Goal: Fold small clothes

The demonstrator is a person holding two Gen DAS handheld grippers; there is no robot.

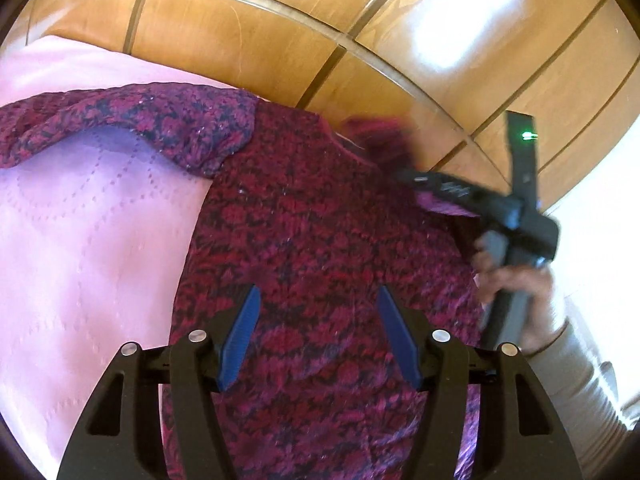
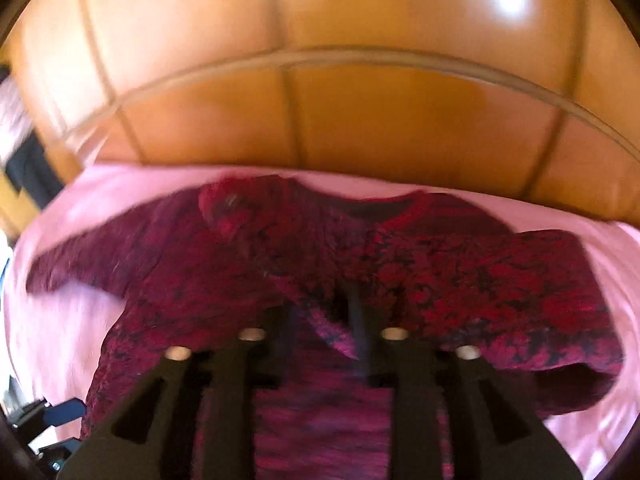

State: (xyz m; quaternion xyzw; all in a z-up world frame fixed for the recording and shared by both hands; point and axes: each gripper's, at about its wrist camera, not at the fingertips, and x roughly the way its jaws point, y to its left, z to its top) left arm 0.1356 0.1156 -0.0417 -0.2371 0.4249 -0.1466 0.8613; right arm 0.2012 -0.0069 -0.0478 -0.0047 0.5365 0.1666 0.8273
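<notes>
A knitted sweater (image 1: 320, 220) in dark red, magenta and navy lies flat on a pink quilted blanket (image 1: 80, 220). One sleeve (image 1: 120, 120) stretches out to the left. My left gripper (image 1: 319, 292) hovers open over the sweater's body, its blue pads (image 1: 244, 332) wide apart with nothing between them. A hand (image 1: 508, 280) holds the right gripper at the sweater's right edge. The right wrist view is blurred: the right gripper (image 2: 320, 312) points down at the sweater (image 2: 200, 280). Its jaws stand apart over a folded strip of knit (image 2: 336, 340). The other sleeve (image 2: 500, 280) lies across the right side.
Beyond the blanket (image 2: 60, 320) lies a wooden panelled surface (image 1: 240, 32), crossed by a curved transparent rim (image 1: 280, 4). A light sleeve (image 1: 580, 380) of the person's arm comes in at the right. The left gripper's blue pad (image 2: 66, 410) shows at the lower left.
</notes>
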